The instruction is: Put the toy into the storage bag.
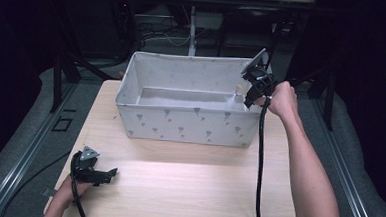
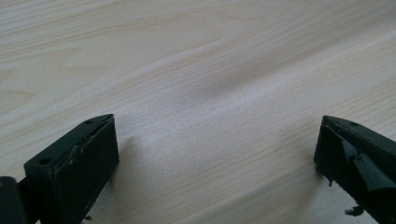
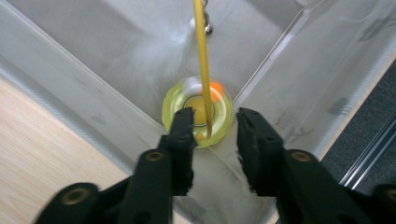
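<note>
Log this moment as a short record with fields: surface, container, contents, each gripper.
surface: light wooden table
container: grey fabric bin with small dark motifs, at the table's far side
contents: yellow-green round object in the bin's corner, yellow strap across it
left gripper: jaws wide apart, low over bare table
right gripper: over the bin's right end, jaws apart around the strap

No readable text, label or number anywhere — the fabric bin [image 1: 185, 123] bears small printed shapes, not letters.
</note>
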Demonstrator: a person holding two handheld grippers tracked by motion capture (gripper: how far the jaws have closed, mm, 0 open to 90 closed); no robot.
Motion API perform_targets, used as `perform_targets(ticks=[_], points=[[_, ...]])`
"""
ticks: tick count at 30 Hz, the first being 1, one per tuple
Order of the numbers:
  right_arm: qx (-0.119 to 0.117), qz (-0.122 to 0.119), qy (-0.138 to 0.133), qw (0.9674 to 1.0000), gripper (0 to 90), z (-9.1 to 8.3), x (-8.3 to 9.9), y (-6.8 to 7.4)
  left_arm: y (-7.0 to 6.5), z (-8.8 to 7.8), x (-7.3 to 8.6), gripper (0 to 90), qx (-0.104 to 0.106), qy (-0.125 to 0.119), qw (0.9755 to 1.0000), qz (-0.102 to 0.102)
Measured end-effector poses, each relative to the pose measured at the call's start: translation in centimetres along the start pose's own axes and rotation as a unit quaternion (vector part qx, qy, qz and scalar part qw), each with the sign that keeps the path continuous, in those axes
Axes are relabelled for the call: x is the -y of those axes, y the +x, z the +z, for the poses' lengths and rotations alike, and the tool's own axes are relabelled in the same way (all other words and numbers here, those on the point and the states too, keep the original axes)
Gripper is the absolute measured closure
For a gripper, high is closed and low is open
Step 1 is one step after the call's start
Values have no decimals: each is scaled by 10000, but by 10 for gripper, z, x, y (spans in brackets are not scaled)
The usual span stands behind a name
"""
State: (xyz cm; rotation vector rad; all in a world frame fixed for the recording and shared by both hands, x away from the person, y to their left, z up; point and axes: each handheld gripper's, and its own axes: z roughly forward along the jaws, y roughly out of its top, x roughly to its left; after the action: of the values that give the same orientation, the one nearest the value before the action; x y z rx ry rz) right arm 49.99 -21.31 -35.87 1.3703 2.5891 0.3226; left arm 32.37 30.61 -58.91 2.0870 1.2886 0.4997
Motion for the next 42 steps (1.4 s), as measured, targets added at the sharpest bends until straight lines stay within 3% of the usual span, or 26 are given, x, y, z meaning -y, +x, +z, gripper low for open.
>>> perform_targets(ticks=[8,12,24,35,42], points=[[-104,11,-408,9991,395,-35,5,4,0,0,0,0,-15,-17,10000,-8],[-130,-26,-616,9980,321,-49,9,11,0,0,0,0,-16,-16,10000,-7],[-260,-500,-856,9947,129,-75,21,43,0,0,0,0,-17,-16,10000,-9],[-260,-1083,-975,9890,1,-83,42,80,-1,1,0,0,-39,-46,10000,-14],[-279,-1350,-1034,9850,0,-75,58,102,-1,1,0,0,-41,-50,10000,-12]])
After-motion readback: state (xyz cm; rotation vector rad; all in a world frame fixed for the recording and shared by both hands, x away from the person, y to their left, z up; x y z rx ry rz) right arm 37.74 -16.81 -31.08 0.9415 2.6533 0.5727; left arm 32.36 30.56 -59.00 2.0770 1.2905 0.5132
